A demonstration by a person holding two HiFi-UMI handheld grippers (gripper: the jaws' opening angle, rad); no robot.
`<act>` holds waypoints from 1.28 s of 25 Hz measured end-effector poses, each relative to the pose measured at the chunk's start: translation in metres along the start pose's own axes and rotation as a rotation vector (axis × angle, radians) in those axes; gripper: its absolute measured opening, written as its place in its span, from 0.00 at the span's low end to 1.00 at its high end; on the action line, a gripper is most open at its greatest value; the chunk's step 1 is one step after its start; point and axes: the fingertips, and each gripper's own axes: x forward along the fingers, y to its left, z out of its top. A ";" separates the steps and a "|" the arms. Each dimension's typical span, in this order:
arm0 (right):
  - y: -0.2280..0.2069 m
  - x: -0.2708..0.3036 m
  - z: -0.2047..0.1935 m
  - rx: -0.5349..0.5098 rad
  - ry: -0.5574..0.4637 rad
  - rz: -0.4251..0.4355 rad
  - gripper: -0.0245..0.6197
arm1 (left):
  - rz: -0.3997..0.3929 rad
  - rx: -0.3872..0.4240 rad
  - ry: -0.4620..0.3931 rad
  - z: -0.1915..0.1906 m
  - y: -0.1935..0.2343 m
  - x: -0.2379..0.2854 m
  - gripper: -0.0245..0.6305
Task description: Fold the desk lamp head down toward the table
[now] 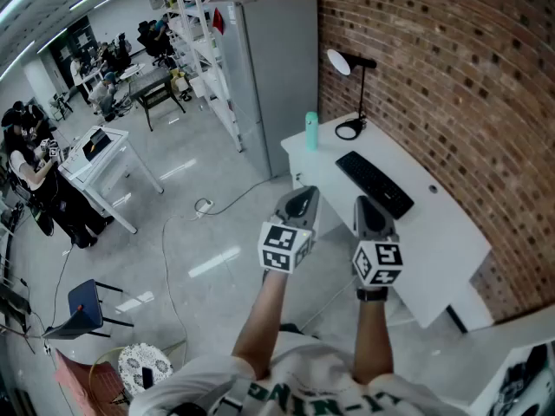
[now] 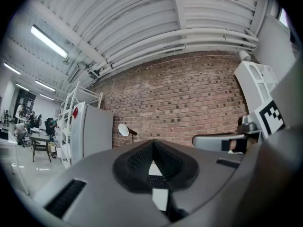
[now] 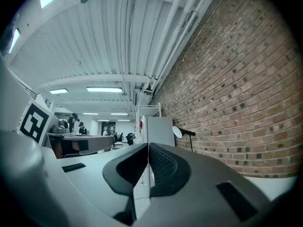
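The desk lamp (image 1: 351, 68) stands at the far end of the white table (image 1: 451, 232), against the brick wall; its round white head is raised on a black stem above a ring base (image 1: 350, 129). My left gripper (image 1: 299, 204) and right gripper (image 1: 368, 211) are held level side by side in front of the table's near edge, well short of the lamp. Both are shut with nothing between the jaws. The lamp (image 2: 124, 130) shows small beyond my left gripper (image 2: 152, 148). In the right gripper view the lamp (image 3: 178, 132) appears just right of my right gripper (image 3: 148, 148).
A black keyboard (image 1: 375, 183) lies mid-table and a green bottle (image 1: 311, 131) stands at the far left corner. A grey cabinet (image 1: 269, 68) and white shelving (image 1: 204, 24) stand beyond. A cable (image 1: 204, 206) trails on the floor; people work at desks far left.
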 end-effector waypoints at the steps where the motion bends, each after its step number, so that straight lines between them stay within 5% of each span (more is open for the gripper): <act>1: -0.003 0.000 0.001 0.000 -0.003 0.001 0.05 | 0.003 0.004 -0.003 0.000 0.000 0.002 0.04; 16: -0.051 0.058 -0.029 0.094 0.015 -0.018 0.06 | -0.017 -0.014 0.035 -0.029 0.024 0.068 0.04; 32: -0.100 0.258 -0.033 0.017 0.052 -0.085 0.06 | -0.101 -0.059 0.008 -0.022 0.160 0.244 0.04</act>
